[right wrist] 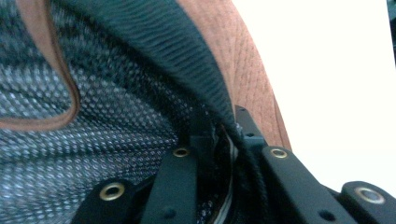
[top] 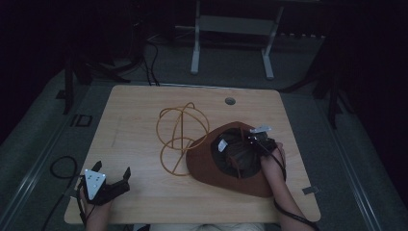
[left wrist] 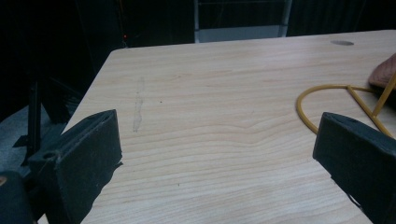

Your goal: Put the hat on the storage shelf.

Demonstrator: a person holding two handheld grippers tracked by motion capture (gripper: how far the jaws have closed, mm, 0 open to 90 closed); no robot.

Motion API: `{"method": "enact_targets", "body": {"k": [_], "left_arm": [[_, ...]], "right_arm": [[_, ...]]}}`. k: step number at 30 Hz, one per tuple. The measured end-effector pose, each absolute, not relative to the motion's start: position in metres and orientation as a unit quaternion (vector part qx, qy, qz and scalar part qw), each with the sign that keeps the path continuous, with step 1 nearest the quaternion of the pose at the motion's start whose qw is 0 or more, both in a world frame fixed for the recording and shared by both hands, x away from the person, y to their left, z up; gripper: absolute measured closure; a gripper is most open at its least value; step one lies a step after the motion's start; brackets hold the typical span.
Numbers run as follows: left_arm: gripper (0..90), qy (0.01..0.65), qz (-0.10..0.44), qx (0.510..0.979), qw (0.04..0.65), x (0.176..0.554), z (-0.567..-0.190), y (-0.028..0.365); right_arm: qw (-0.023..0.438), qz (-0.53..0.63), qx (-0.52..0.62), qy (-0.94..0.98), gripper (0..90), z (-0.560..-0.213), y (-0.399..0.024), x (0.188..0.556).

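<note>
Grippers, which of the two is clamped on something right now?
The right gripper, shut on the brown hat's sweatband edge. The left gripper hangs open over bare wooden table.

One brown hat (top: 226,163), one yellow wire frame (top: 182,137), two grippers, one wooden table (top: 139,110)

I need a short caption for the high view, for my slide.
Right claw grips the upturned brown hat beside a yellow wire frame; left claw rests open.

High view down over table (top: 144,192); gripper views low, close, sharing hat (top: 231,180) and wire frame (left wrist: 327,88).
</note>
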State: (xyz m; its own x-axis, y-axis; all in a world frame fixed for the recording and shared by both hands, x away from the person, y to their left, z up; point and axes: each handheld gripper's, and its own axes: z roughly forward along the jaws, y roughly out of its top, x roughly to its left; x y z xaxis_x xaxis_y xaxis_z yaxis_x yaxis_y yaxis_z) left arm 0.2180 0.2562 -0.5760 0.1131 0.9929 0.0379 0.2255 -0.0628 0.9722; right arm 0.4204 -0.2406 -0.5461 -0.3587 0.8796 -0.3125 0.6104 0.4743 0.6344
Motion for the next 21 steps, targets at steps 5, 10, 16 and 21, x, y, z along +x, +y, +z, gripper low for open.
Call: {"method": "enact_targets", "body": {"k": [5,10,16,21], "left_arm": [[1.8,0.509,0.425,0.596,0.453,0.218,-0.576,0.254],[1.8,0.508,0.425,0.595,0.456,0.218,-0.574,0.25],[1.8,0.509,0.42,0.593,0.461,0.216,-0.568,0.247],[1.8,0.494,0.383,0.613,0.483,0.215,-0.564,0.242]], "right_arm": [[0.316,0.253,0.467,0.786,83.9,-0.524,-0.251,0.418],[0.314,0.305,0.468,0.768,84.3,-0.5,-0.26,0.412],[0.331,0.348,0.475,0.738,84.5,-0.472,-0.269,0.403],[0.339,0.383,0.477,0.715,84.5,-0.448,-0.277,0.396]]}}
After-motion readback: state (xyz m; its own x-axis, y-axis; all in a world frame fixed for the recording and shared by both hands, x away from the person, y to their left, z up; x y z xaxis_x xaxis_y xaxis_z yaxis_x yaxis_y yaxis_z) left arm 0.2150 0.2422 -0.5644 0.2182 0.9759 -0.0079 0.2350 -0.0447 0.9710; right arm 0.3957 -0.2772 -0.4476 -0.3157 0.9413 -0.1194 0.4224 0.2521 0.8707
